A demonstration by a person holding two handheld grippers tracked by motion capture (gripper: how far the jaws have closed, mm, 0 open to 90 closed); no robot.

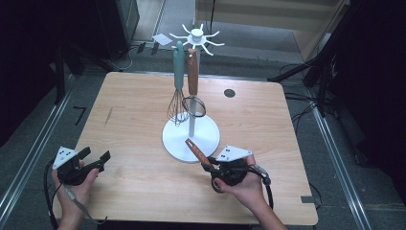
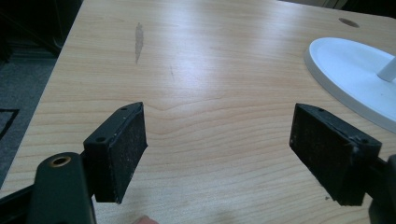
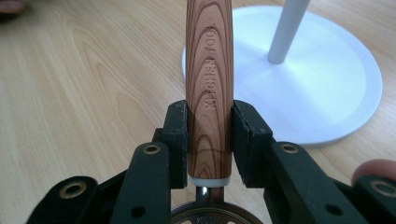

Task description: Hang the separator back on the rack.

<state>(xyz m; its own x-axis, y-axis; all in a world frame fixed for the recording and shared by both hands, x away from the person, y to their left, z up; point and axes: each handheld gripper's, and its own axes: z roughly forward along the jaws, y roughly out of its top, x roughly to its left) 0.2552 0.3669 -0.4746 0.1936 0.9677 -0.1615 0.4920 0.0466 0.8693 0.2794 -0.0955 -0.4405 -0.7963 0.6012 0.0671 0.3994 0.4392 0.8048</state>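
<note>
A white utensil stand [image 1: 190, 136] rises from a round base mid-table. From its top hooks hang a teal-handled whisk [image 1: 178, 72] and a wood-handled utensil [image 1: 192, 72]. My right gripper [image 1: 209, 166] is near the front right, just before the base. It is shut on a wood-grain tool handle [image 3: 209, 70], which points toward the stand base [image 3: 317, 84]. A perforated metal head [image 3: 205, 217] shows behind the jaws. My left gripper [image 1: 95, 160] rests at the front left, open wide over bare wood [image 2: 219, 149], with nothing between its pads.
A dark round hole [image 1: 230, 93] sits in the tabletop at the back right. A faint grey streak [image 2: 138, 39] marks the wood at the left. The stand's base [image 2: 355, 74] lies to the right of my left gripper. A sheet of paper [image 1: 163, 39] lies on the floor beyond.
</note>
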